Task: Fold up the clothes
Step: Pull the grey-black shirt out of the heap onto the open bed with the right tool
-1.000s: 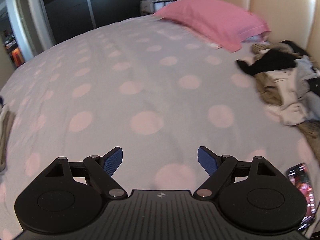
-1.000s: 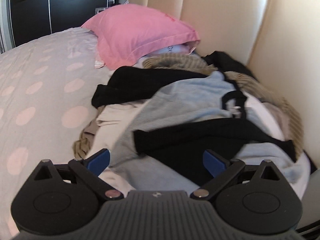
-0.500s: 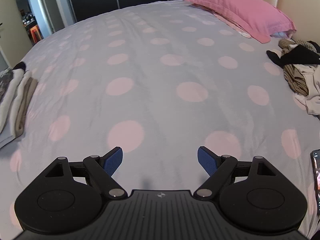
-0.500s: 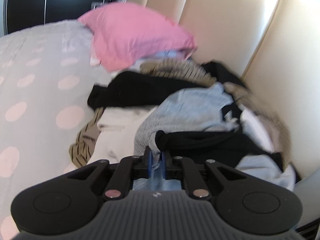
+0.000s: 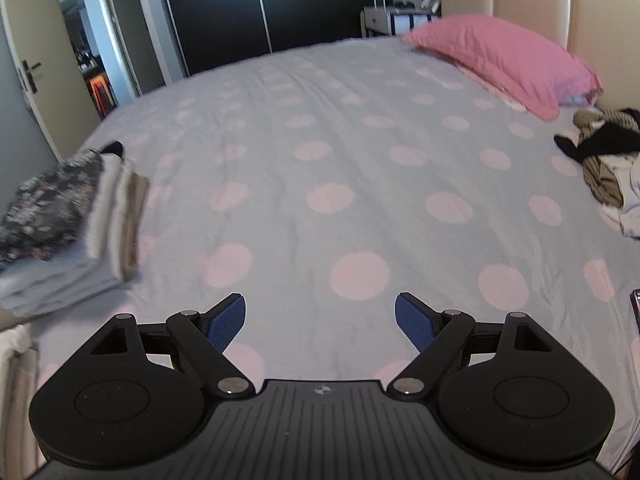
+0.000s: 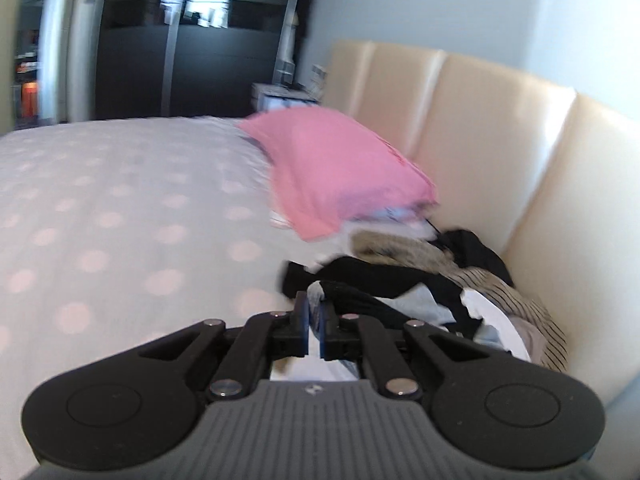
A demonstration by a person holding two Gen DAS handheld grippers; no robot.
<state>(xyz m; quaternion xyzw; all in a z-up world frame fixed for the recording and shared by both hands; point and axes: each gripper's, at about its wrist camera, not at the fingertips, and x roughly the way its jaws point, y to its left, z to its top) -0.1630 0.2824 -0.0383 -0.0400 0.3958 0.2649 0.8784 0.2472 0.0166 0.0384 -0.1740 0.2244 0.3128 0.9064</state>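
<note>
My right gripper [image 6: 315,322] is shut on a fold of a light blue and black garment [image 6: 416,304], lifting it off the heap of unfolded clothes [image 6: 460,280] that lies against the headboard. The same heap of clothes [image 5: 604,156] shows at the right edge of the left wrist view. My left gripper [image 5: 320,322] hangs open over the dotted bedspread [image 5: 320,160], with nothing between its fingers. A stack of folded clothes [image 5: 68,220] sits on the bed's left side, to the left of that gripper.
A pink pillow [image 6: 336,168] lies by the cream padded headboard [image 6: 500,140], just behind the heap. Dark wardrobe doors [image 5: 260,4] and a doorway [image 5: 84,52] stand beyond the bed. A phone [image 5: 635,304] lies at the right edge.
My right gripper closed on the garment in the heap and rose with it. My left gripper swung left over the bed, bringing the folded stack into view.
</note>
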